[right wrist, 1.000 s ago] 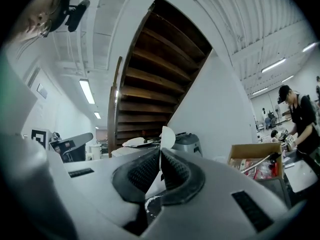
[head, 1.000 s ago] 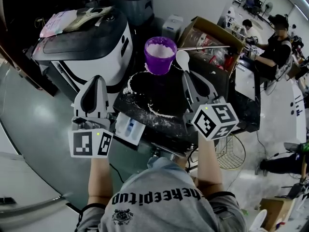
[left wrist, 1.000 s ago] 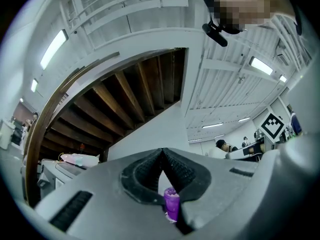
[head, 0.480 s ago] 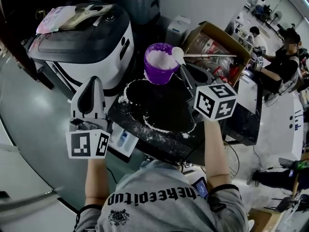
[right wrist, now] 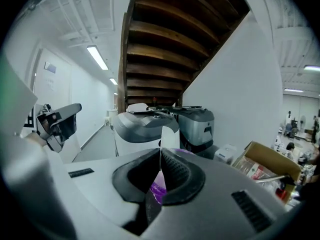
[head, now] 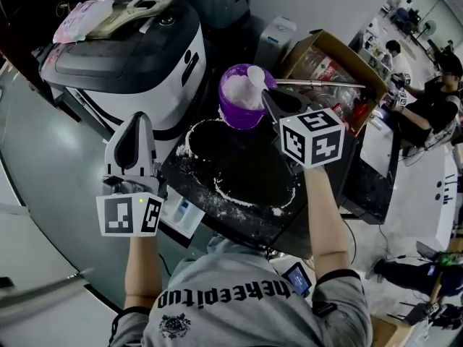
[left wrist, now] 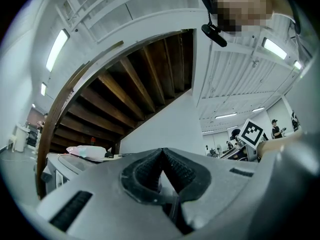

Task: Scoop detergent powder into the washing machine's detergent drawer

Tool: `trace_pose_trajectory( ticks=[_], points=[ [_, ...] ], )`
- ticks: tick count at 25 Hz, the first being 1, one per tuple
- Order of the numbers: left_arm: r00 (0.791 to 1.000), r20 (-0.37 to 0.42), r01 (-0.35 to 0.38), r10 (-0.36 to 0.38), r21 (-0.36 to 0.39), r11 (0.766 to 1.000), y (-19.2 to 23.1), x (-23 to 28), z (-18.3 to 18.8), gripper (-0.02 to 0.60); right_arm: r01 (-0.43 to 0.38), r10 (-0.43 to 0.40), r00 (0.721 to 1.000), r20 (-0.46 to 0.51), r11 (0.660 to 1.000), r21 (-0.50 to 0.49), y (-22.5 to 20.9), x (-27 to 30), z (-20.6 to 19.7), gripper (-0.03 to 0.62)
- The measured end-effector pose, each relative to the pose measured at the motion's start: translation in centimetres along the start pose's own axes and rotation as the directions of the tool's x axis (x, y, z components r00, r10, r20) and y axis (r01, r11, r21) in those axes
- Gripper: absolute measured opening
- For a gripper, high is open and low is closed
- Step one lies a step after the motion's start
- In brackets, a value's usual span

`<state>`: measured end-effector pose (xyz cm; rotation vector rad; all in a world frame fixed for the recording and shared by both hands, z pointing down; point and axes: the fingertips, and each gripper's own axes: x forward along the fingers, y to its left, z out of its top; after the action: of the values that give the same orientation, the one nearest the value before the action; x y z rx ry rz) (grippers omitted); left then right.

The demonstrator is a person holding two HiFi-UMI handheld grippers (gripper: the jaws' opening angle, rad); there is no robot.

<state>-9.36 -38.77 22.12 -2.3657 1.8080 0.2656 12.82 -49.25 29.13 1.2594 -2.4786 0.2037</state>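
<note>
Pinches the handle of a white spoon between the fingers of the right gripper, scoop end over the powder-filled purple tub at upper centre of the head view. Holds the fingers of the left gripper clenched on nothing at lower left, beside the washing machine. Shows spilled powder ringed on the black worktop.

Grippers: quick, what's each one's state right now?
Left gripper: jaws shut, holding nothing.
Right gripper: jaws shut on the white scoop, at the purple tub.
</note>
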Motion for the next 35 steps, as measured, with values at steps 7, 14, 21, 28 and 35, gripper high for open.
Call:
trace_pose_trajectory(
  ticks=[7, 14, 21, 28, 35],
  points=[
    [0.999, -0.034, 0.014, -0.014, 0.005, 1.0, -0.5, 2.2, -1.5, 0.003, -0.056, 0.058, 0.984, -0.169, 0.998, 0.015, -1.4, 3.8, -2.3, 0.006],
    [0.998, -0.06, 0.028, -0.028, -0.001, 1.0, -1.0, 4.6, -3.1, 0.003, -0.133, 0.125, 0.909, -0.397, 0.991, 0.008, -2.3, 7.3, -5.7, 0.006],
    [0.996, -0.078, 0.032, -0.032, -0.001, 0.999, -1.6, 5.9, -4.2, 0.003, -0.199, 0.165, 0.824, -0.542, 0.98, -0.005, -2.7, 9.6, -7.0, 0.006],
    [0.995, -0.09, 0.029, -0.029, 0.0, 1.0, -1.7, 6.6, -5.0, 0.003, -0.266, 0.227, 0.755, -0.616, 0.964, 0.03, -2.3, 11.3, -7.6, 0.006],
    [0.995, -0.097, 0.032, -0.031, 0.002, 0.999, -1.7, 7.4, -5.5, 0.003, -0.252, 0.232, 0.711, -0.664, 0.965, 0.068, -2.4, 12.7, -8.0, 0.006]
  ],
)
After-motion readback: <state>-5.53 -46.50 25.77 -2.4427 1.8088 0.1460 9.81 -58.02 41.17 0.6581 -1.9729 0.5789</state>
